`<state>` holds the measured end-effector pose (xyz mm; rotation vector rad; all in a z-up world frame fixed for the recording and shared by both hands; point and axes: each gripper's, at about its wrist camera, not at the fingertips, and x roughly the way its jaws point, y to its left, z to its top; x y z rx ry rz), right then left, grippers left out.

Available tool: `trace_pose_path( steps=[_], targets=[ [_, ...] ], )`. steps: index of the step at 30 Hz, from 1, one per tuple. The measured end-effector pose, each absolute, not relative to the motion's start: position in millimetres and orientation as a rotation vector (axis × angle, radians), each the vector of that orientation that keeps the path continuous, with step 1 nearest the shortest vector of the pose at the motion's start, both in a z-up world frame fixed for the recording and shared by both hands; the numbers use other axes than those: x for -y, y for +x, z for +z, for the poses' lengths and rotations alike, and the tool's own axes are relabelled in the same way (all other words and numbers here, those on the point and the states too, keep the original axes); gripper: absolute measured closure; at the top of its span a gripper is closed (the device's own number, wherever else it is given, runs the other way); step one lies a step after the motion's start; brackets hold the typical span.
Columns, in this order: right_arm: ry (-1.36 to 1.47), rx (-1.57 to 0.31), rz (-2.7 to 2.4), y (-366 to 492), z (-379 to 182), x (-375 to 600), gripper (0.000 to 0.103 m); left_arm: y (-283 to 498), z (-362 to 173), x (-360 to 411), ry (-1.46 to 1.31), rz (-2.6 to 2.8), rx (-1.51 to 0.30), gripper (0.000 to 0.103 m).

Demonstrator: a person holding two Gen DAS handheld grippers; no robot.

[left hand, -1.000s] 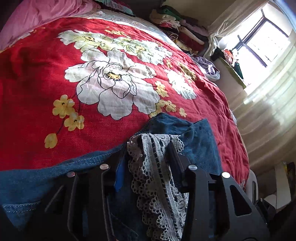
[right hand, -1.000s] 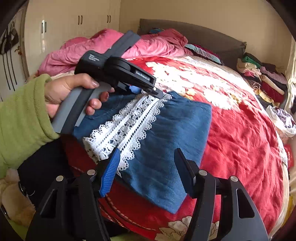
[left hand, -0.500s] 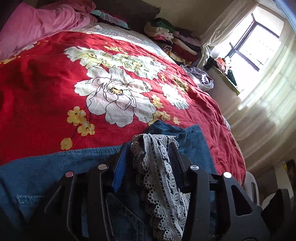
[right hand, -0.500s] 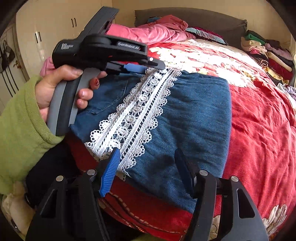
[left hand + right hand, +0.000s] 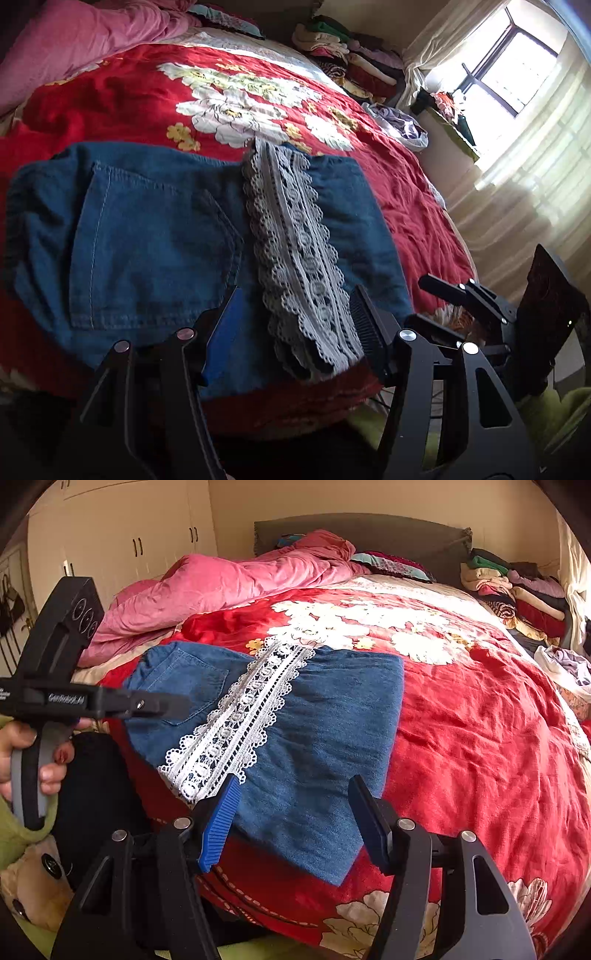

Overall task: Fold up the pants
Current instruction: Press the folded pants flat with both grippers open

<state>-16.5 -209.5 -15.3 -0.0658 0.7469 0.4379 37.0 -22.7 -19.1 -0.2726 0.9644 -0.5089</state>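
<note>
The pants (image 5: 314, 734) lie folded mid-frame on the red bed (image 5: 480, 738), soft and floppy. Grab the thick lower edge. The left gripper (image 5: 295, 325) is opening and the right gripper (image 5: 291, 812) is open, both empty.

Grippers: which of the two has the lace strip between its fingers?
The left gripper: its jaws are opening around the near end of the lace strip. The right gripper frames only plain denim of the pants.

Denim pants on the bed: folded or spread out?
Folded. The denim pants lie as a compact rectangle on the red bedspread, with the lace trim running across the top.
</note>
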Motion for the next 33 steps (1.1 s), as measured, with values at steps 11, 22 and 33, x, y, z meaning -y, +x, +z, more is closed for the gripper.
trace_pose_path(
  steps=[11,22,33],
  targets=[
    [-0.117,-0.794,0.469,-15,-30,205,0.052,26,-45,46,-0.167,-0.433,-1.060,0.088],
    [-0.153,-0.890,0.445,-11,-58,201,0.056,26,-50,38,-0.119,-0.393,-1.067,0.080],
    [-0.082,-0.836,0.456,-18,-33,208,0.044,17,-29,39,-0.105,-0.389,-1.004,0.079]
  ],
)
